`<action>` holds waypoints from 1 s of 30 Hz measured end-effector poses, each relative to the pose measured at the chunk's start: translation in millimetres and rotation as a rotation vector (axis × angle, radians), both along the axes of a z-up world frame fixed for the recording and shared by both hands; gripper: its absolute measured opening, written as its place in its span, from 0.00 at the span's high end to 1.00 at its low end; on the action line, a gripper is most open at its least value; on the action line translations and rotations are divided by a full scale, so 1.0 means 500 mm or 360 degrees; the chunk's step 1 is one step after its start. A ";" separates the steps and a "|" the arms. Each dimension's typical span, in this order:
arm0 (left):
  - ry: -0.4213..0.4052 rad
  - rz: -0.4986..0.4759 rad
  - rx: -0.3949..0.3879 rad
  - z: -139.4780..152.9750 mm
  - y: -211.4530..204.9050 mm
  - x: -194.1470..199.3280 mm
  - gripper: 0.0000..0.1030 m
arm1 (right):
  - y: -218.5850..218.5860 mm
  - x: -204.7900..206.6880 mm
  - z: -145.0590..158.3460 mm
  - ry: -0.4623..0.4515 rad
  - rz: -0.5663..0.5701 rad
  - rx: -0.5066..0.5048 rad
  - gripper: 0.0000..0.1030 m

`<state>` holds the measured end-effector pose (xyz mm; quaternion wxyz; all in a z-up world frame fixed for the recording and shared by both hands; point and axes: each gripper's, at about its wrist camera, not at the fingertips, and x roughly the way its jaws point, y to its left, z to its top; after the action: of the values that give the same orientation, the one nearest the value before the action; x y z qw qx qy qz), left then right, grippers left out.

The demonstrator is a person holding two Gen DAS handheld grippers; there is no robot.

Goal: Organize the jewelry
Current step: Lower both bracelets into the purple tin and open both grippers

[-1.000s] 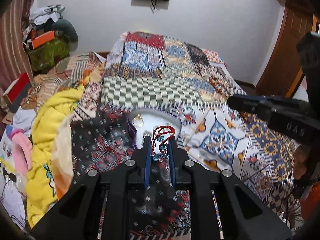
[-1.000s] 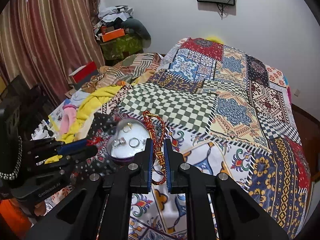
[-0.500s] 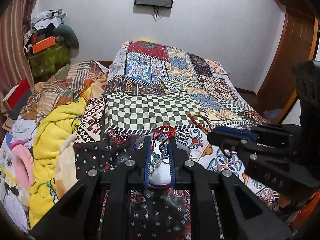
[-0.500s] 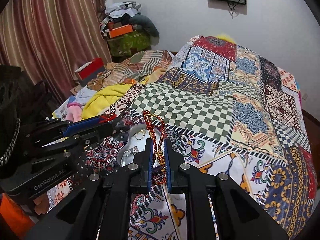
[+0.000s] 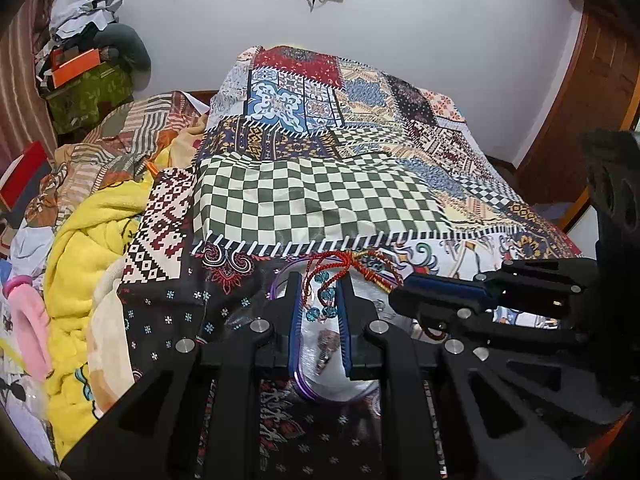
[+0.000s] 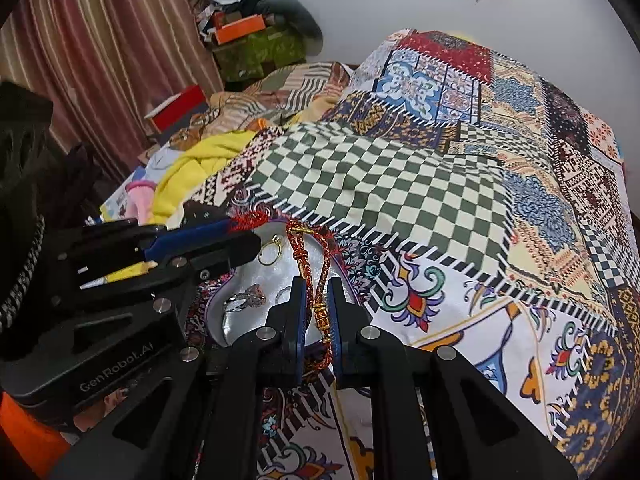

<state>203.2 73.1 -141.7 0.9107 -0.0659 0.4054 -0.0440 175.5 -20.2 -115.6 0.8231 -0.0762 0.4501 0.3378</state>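
Two grippers are seen: the left gripper and the right gripper. One tray is counted, two bracelets, and three rings.

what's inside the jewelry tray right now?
The tray holds a gold ring and a silver stone ring; another ring is half hidden behind the right gripper. Tray's near part is covered by both grippers.

Red-gold cord bracelet and teal-beaded bracelet hanging over silver tray, seemingly three rings inside
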 end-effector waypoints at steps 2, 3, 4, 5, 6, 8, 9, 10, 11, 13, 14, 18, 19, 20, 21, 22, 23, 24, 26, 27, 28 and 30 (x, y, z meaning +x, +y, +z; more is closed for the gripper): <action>0.0006 -0.0009 0.0003 -0.003 0.003 0.004 0.85 | 0.007 0.002 -0.006 0.0005 0.0018 -0.0018 0.91; 0.0006 -0.0011 0.0006 -0.003 0.004 0.006 0.85 | 0.009 0.003 -0.008 0.0006 0.0022 -0.0022 0.91; 0.0008 -0.0015 0.0010 -0.004 0.004 0.007 0.85 | 0.012 0.004 -0.010 0.0008 0.0028 -0.0028 0.91; 0.0010 -0.0017 0.0010 -0.004 0.003 0.008 0.85 | 0.014 0.007 -0.013 0.0010 0.0033 -0.0032 0.91; 0.0012 -0.0018 0.0007 -0.005 0.004 0.009 0.85 | 0.017 0.008 -0.015 0.0012 0.0039 -0.0036 0.91; 0.0017 -0.0018 -0.0001 -0.006 0.005 0.011 0.85 | 0.022 0.009 -0.018 0.0015 0.0047 -0.0045 0.91; 0.0021 -0.0017 -0.0007 -0.006 0.007 0.012 0.85 | 0.025 0.010 -0.021 0.0016 0.0051 -0.0048 0.91; 0.0024 -0.0016 -0.0010 -0.007 0.008 0.012 0.85 | 0.026 0.010 -0.022 0.0018 0.0054 -0.0052 0.91; 0.0026 -0.0016 -0.0012 -0.007 0.009 0.013 0.85 | 0.029 0.011 -0.024 0.0021 0.0057 -0.0056 0.91; 0.0026 -0.0016 -0.0009 -0.006 0.010 0.013 0.85 | 0.033 0.011 -0.028 0.0029 0.0071 -0.0063 0.91; 0.0028 -0.0017 -0.0008 -0.006 0.010 0.012 0.85 | 0.034 0.010 -0.030 0.0030 0.0077 -0.0068 0.91; 0.0031 -0.0014 -0.0012 -0.002 0.013 0.010 0.83 | 0.037 0.008 -0.032 0.0045 0.0094 -0.0067 0.91; 0.0031 -0.0012 -0.0011 -0.001 0.013 0.010 0.83 | 0.036 0.008 -0.031 0.0047 0.0098 -0.0066 0.91; 0.0028 -0.0006 -0.0008 0.001 0.014 0.008 0.83 | 0.036 0.006 -0.030 0.0049 0.0105 -0.0067 0.91; 0.0025 -0.0002 -0.0010 0.004 0.015 0.006 0.82 | 0.038 0.005 -0.028 0.0047 0.0108 -0.0068 0.91; 0.0026 0.0000 -0.0012 0.007 0.016 0.006 0.80 | 0.037 0.003 -0.026 0.0046 0.0111 -0.0069 0.91; 0.0022 0.0006 -0.0012 0.010 0.018 0.005 0.76 | 0.037 0.002 -0.025 0.0047 0.0114 -0.0072 0.90; 0.0014 0.0013 -0.0013 0.014 0.019 0.002 0.74 | 0.036 0.001 -0.022 0.0051 0.0117 -0.0074 0.87; -0.0003 0.0020 -0.0010 0.024 0.020 -0.003 0.72 | 0.033 0.000 -0.017 0.0052 0.0113 -0.0078 0.82; -0.0012 0.0023 -0.0006 0.030 0.020 -0.007 0.72 | 0.030 -0.002 -0.013 0.0040 0.0106 -0.0079 0.79; -0.0021 0.0026 -0.0003 0.036 0.020 -0.009 0.72 | 0.027 -0.004 -0.008 0.0026 0.0101 -0.0080 0.78; -0.0046 0.0033 0.0009 0.052 0.019 -0.018 0.72 | 0.020 -0.009 0.004 -0.0007 0.0091 -0.0086 0.76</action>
<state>194.3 82.6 -116.0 0.9170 -0.0668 0.3917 -0.0342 171.0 -10.1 -113.7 0.8118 -0.1120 0.4548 0.3487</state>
